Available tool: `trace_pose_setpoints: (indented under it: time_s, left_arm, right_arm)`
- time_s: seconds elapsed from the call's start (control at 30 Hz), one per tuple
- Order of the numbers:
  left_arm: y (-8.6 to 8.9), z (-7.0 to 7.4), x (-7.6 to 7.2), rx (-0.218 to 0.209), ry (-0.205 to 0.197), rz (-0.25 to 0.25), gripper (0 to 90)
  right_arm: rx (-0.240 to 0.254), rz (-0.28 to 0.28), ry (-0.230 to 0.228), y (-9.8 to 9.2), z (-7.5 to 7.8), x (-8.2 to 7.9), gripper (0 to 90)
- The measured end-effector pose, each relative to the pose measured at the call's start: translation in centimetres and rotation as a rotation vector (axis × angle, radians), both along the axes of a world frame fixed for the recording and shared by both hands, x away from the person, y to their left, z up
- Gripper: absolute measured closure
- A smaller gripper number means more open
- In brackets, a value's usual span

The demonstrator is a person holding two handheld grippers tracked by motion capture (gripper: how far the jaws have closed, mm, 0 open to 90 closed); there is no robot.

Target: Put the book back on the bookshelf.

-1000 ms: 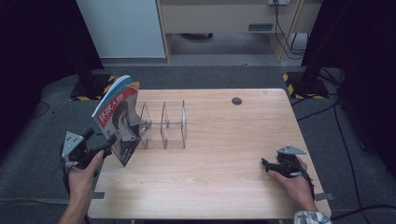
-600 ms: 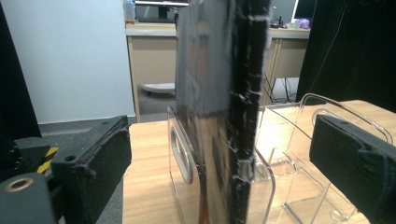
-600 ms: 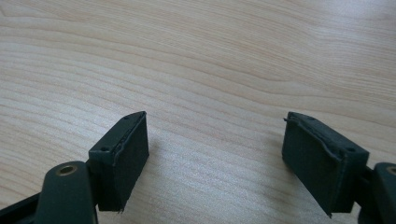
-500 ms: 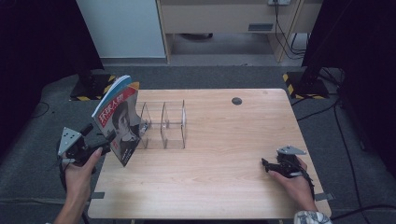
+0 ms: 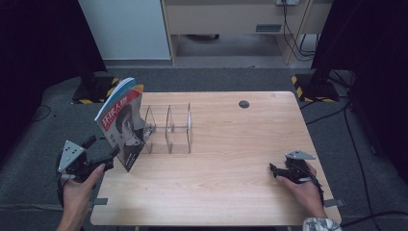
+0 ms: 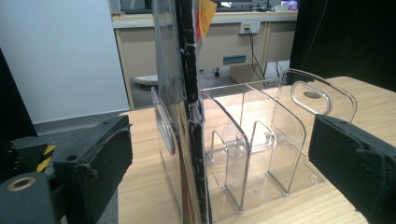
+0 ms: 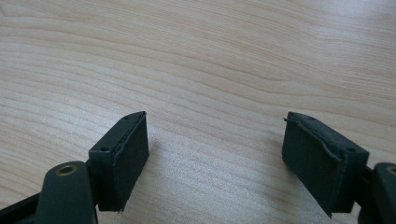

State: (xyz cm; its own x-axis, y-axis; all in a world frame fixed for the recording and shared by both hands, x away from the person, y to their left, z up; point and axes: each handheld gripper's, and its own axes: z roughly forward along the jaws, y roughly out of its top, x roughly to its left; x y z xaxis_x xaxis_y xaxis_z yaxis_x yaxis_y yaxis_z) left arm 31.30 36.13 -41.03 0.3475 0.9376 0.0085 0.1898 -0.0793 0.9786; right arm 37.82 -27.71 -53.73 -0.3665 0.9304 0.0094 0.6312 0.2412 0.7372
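Pulling back from the book (image 5: 122, 122), the left tool (image 5: 111, 155) now sits just off its lower corner, where a second ago it was tucked in against the cover; its jaws stand wide, gripping nothing, and the left gripper view has the book's dark spine (image 6: 189, 93) rising between them, untouched. That book stands upright, leaning against the left wall of the clear acrylic rack (image 5: 168, 127), its cover showing a portrait under red lettering. Well right of the rack, the right tool (image 5: 272, 169) rests low on the tabletop (image 5: 226, 192), unmoved, jaws apart over bare wood, hand wrapped behind it.
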Motion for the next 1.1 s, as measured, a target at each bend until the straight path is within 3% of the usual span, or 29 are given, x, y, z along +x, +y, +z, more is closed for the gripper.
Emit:
trace_pose_setpoints:
  time_s: [0.3,0.67,0.87,1.1]
  left_arm:
    - [-0.5,-1.6,-0.9,0.003,0.044,-0.018,6.4]
    - [-1.8,-3.6,-2.7,0.006,0.089,-0.076,7.3]
    - [-3.0,-4.4,-2.8,0.018,0.114,-0.107,7.5]
    - [-4.8,-5.3,-2.3,0.062,0.15,-0.165,7.7]
  right_arm:
    - [0.0,0.001,0.0,0.0,0.0,0.0,22.8]
    - [0.0,0.002,0.001,0.0,0.0,0.0,22.8]
    - [0.001,0.002,0.002,0.0,0.0,0.0,22.8]
    - [0.001,0.003,0.0,0.0,0.0,0.0,22.8]
